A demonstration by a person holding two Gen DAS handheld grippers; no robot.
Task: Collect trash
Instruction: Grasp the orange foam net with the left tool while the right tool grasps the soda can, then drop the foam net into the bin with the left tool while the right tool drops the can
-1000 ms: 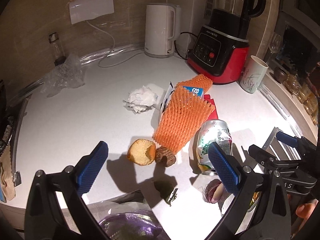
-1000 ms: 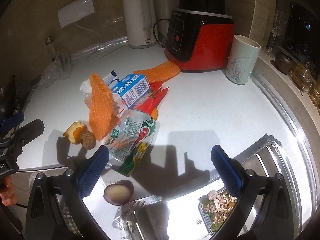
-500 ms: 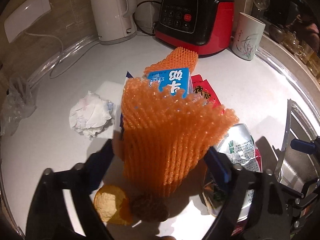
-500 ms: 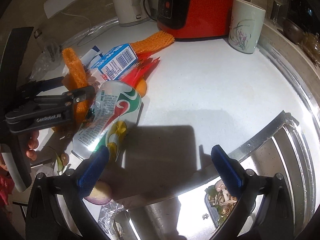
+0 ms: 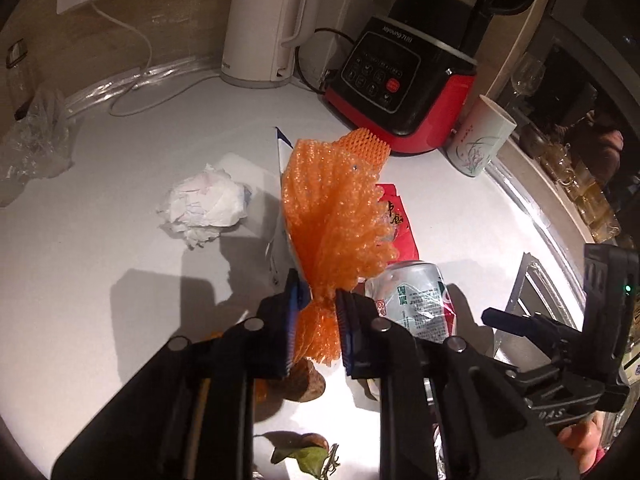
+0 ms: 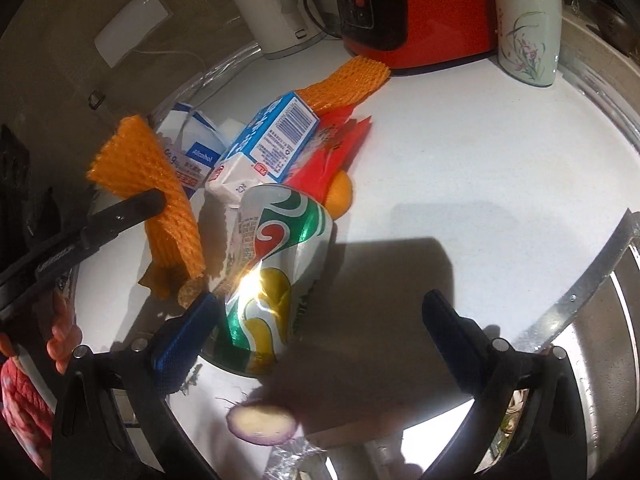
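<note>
While its jaws close, pinching the orange foam fruit net [image 5: 336,216] at its lower end above the white desk [image 5: 100,208], the left tool [image 5: 316,320] secures it; the right tool [image 6: 320,320] gapes beside the crushed drink can [image 6: 276,264].

Orange foam net [image 5: 336,216] hides the milk carton; the leaf [image 5: 304,456] at six o'clock is cut off

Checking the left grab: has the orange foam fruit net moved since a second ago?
Yes. The orange foam fruit net has tipped up off the white countertop, away from the crushed can, between the left gripper's closing jaws.
</note>
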